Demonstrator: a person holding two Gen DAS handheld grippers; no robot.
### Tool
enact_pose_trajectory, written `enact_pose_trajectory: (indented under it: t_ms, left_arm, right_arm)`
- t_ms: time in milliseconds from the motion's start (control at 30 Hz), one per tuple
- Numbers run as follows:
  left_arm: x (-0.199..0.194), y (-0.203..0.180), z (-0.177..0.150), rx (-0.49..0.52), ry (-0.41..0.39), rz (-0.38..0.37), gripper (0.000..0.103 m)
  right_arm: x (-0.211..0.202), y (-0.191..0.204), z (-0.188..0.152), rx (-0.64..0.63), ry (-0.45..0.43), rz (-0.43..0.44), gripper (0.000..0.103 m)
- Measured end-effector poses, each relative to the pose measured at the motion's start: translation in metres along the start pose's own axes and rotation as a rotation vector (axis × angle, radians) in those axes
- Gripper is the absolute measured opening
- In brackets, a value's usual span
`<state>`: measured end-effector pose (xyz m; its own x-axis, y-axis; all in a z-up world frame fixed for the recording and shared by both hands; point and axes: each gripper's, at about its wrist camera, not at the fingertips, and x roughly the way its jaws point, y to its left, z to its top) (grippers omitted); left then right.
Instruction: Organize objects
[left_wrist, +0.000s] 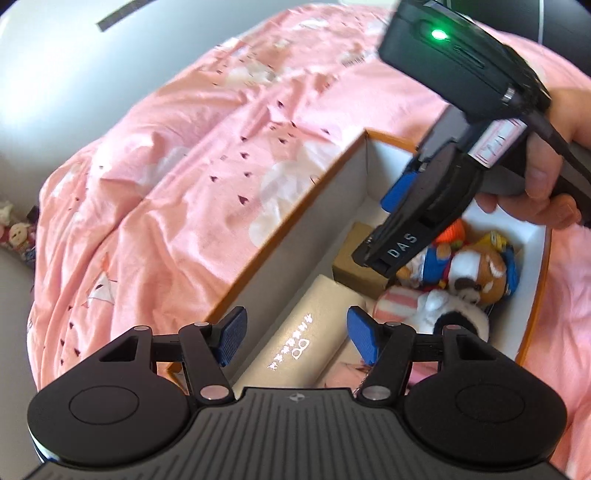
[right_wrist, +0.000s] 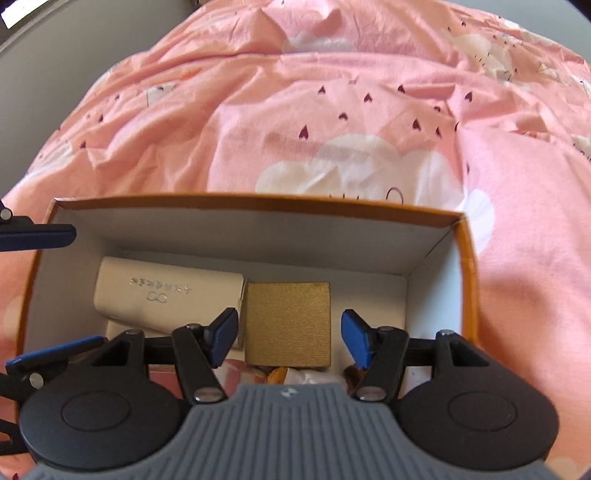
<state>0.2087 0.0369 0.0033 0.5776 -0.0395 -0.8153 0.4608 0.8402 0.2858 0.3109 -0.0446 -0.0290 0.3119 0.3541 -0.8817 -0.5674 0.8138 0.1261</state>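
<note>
I'm holding the left hand-held gripper (left_wrist: 297, 338) over the near end of the orange box (right_wrist: 466, 266), jaws spread wide with nothing between them. Right under it I'm seeing the cream case (left_wrist: 303, 332), lying along the box's long wall. My right hand-held gripper (right_wrist: 288, 341) is hanging over the box too, jaws apart and gripping nothing, looking down at the gold box (right_wrist: 288, 325). That one is sitting flat on the box floor, just beside the cream case at the far wall. The plush toys (left_wrist: 465, 280) are piling up in the corner by the other long wall, with my right hand (left_wrist: 546, 177) hovering above them. The whole orange box is sitting on the pink bedspread (right_wrist: 332, 110).
</note>
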Motion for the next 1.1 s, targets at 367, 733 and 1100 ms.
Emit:
enact_pose_trajectory:
  t_ms: [367, 733, 1100]
  left_arm:
    - [-0.104, -0.004, -0.006, -0.308, -0.204, 0.198, 0.074]
    - [-0.156, -0.046, -0.048, -0.558, -0.321, 0.369, 0.081]
    - [-0.14, -0.083, -0.084, -0.564, -0.265, 0.318, 0.084]
  right_arm:
    - [-0.133, 0.009, -0.028, -0.042, -0.3, 0.006, 0.064]
    - [-0.202, 0.048, -0.106, -0.112, -0.578, -0.054, 0.064]
    - [-0.197, 0.058, -0.171, 0.024, -0.605, -0.093, 0.064]
